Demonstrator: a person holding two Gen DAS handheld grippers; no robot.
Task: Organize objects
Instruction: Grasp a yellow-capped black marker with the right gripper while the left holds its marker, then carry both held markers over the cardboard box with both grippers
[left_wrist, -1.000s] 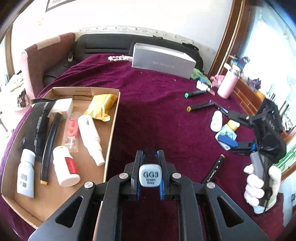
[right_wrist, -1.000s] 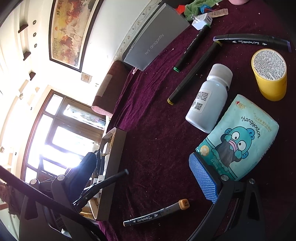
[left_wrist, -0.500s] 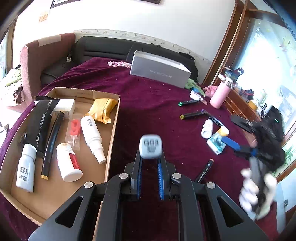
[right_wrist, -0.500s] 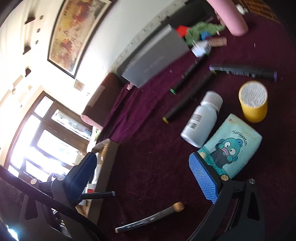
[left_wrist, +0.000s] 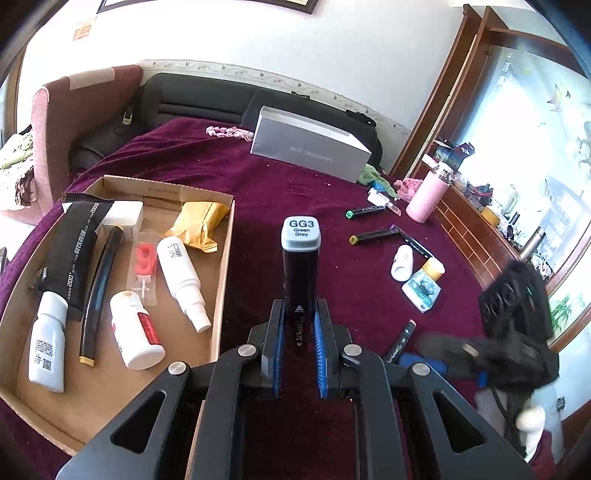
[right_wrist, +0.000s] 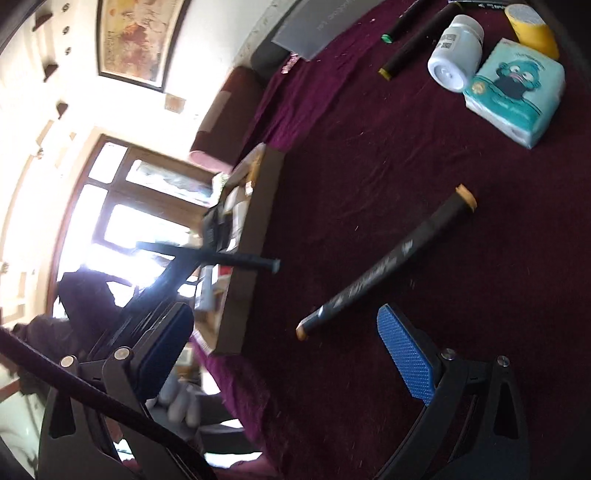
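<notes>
Grey-capped marker (left_wrist: 300, 273) is clamped in my left gripper (left_wrist: 299, 336); next into the cardboard tray (left_wrist: 221, 266). Right gripper (right_wrist: 295, 354) gapes wide, holding nothing.

The left gripper (left_wrist: 299, 334) has its jaws squeezed tight on a marker (left_wrist: 300, 269) that sticks straight out in front of them. The right gripper (right_wrist: 291, 343) has its jaws spread wide apart, with nothing between them.
</notes>
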